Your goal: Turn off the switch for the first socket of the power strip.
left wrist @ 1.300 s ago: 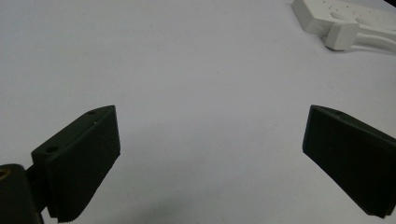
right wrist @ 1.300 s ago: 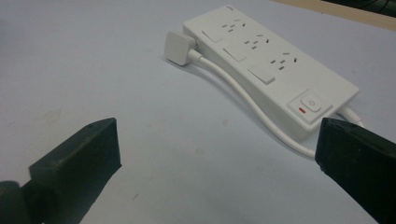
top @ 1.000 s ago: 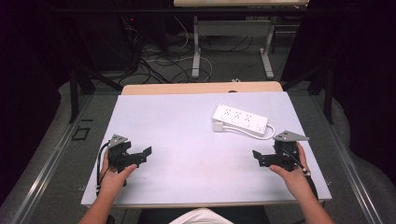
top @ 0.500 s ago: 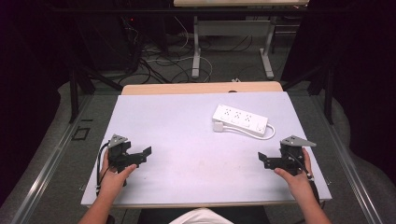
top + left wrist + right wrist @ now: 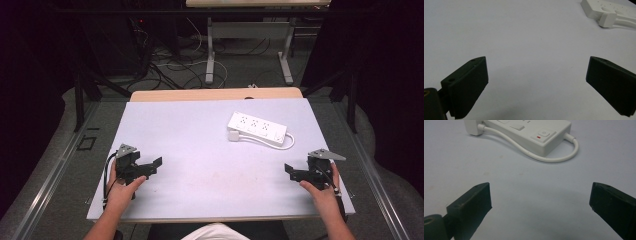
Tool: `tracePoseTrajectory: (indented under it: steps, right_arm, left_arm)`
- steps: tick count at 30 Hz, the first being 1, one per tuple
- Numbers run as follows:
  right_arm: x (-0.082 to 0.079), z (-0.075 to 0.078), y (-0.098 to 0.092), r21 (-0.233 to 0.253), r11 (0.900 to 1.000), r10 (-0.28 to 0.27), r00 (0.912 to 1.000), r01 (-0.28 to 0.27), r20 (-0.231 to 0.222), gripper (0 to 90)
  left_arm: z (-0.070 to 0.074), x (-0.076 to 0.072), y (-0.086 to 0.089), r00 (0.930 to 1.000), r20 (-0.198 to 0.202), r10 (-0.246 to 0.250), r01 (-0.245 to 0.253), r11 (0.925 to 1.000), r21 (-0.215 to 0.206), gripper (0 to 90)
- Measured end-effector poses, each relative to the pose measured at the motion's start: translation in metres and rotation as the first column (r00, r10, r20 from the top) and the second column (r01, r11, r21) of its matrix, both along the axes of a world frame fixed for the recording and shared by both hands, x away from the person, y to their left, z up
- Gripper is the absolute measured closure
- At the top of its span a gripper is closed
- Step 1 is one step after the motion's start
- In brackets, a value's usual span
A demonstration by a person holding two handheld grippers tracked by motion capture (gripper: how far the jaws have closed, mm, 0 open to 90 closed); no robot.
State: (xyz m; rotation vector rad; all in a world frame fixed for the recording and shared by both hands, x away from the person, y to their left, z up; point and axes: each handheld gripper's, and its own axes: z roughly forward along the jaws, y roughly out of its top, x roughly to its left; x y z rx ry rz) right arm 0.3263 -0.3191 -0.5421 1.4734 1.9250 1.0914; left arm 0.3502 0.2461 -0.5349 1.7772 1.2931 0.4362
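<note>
A white power strip (image 5: 257, 129) lies flat on the pale table (image 5: 200, 145), right of centre toward the far side. Its white cable (image 5: 287, 145) loops round to a plug (image 5: 234, 135) resting beside its left end. My left gripper (image 5: 156, 165) sits near the front left, open and holding nothing, pointing right. My right gripper (image 5: 290, 171) sits near the front right, open and holding nothing, pointing left. In the right gripper view the power strip (image 5: 534, 132) and its cable (image 5: 554, 157) lie ahead of the wide-apart jaws. In the left gripper view the power strip (image 5: 609, 7) is far off at top right.
A wooden table edge (image 5: 215, 94) borders the far side. Beyond it the floor holds tangled cables (image 5: 170, 60) and metal desk legs (image 5: 210, 50). Bare tabletop lies between the two grippers.
My right gripper has shifted slightly right and toward the near edge. The left gripper and the power strip have stayed put.
</note>
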Motion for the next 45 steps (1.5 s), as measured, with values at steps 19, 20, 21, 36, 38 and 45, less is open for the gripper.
tracePoseTrajectory:
  steps: [19, 20, 21, 36, 38, 45]
  right_arm:
    - [0.004, -0.010, -0.012, -0.013, 0.995, -0.100, 0.9936, 0.100, -0.053, 0.0]
    - [0.004, -0.010, -0.012, -0.015, 0.995, -0.098, 0.9937, 0.097, -0.055, 0.0]
    - [0.004, -0.010, -0.011, -0.015, 0.995, -0.097, 0.9935, 0.096, -0.060, 0.0]
    - [0.007, -0.012, -0.011, -0.037, 0.994, -0.107, 0.9917, 0.105, -0.071, 0.0]
    - [0.007, -0.012, -0.011, -0.041, 0.994, -0.104, 0.9921, 0.101, -0.071, 0.0]
    - [0.006, -0.012, -0.012, -0.044, 0.994, -0.107, 0.9917, 0.104, -0.071, 0.0]
  left_arm:
    - [0.000, 0.001, 0.001, 1.0000, 0.003, -0.001, 0.001, 1.0000, -0.005, 4.1]
    - [0.000, 0.001, 0.001, 1.0000, 0.002, -0.002, 0.002, 1.0000, -0.004, 4.1]
    - [0.000, 0.001, 0.001, 1.0000, 0.002, -0.003, 0.003, 1.0000, -0.004, 4.2]
    - [-0.002, 0.003, 0.000, 0.9999, 0.008, 0.007, -0.007, 1.0000, -0.002, 4.2]
    - [-0.001, 0.003, 0.000, 1.0000, 0.004, -0.001, 0.001, 1.0000, 0.000, 4.2]
    - [-0.001, 0.002, 0.000, 1.0000, 0.001, -0.002, 0.002, 1.0000, -0.003, 4.1]
